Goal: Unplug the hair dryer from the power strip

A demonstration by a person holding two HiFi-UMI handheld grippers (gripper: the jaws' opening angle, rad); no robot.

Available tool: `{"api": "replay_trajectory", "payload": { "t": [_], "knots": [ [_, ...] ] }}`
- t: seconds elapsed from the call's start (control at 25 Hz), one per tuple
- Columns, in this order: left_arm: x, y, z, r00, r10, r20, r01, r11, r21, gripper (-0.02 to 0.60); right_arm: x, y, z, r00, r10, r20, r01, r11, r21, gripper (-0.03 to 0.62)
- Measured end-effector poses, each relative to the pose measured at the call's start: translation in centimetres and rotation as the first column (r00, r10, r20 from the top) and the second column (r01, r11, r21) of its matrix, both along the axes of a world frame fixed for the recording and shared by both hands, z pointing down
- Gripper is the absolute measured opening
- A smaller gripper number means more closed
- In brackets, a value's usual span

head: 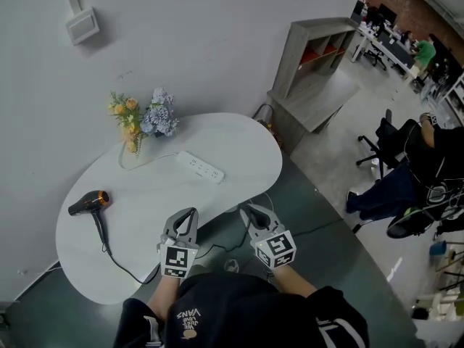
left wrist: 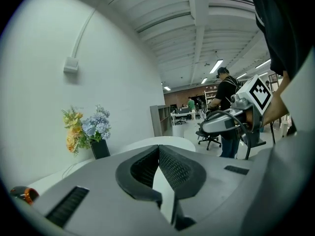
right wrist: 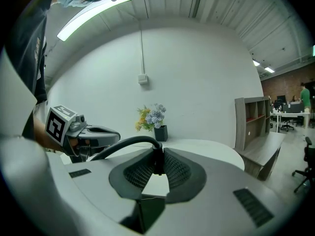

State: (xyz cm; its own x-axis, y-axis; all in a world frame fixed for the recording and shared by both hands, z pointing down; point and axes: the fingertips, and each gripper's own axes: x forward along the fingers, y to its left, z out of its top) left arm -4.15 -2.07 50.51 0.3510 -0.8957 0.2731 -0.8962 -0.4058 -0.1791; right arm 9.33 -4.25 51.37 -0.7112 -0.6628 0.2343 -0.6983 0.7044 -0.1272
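Note:
A white power strip [head: 201, 167] lies on the white oval table [head: 239, 140] with nothing plugged into it that I can see. The black hair dryer [head: 89, 202] with an orange nozzle lies at the table's left; its cord [head: 119, 263] runs off the near edge. My right gripper [head: 250, 214] hangs off the table's near edge, shut on the dryer's plug [right wrist: 156, 162], and the cord [right wrist: 118, 145] arcs away to the left. My left gripper [head: 187, 220] is beside it, shut and empty, its pads [left wrist: 170, 168] meeting at the tip. The dryer's orange end [left wrist: 22, 194] shows low left.
A dark vase of flowers [head: 143, 122] stands at the table's back edge by the wall. A grey shelf unit [head: 312, 78] stands behind the table to the right. A seated person and office chairs [head: 406, 165] are farther right. A white box [head: 82, 25] is fixed on the wall.

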Motion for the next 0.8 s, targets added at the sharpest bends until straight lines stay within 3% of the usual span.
{"api": "replay_trajectory", "payload": {
  "t": [0.8],
  "knots": [
    [-7.2, 8.2, -2.3, 0.986, 0.151, -0.064, -0.150, 0.988, 0.023, 0.020, -5.6, 7.7, -2.4, 0.979, 0.203, 0.016, -0.203, 0.979, -0.002, 0.072]
  ]
}}
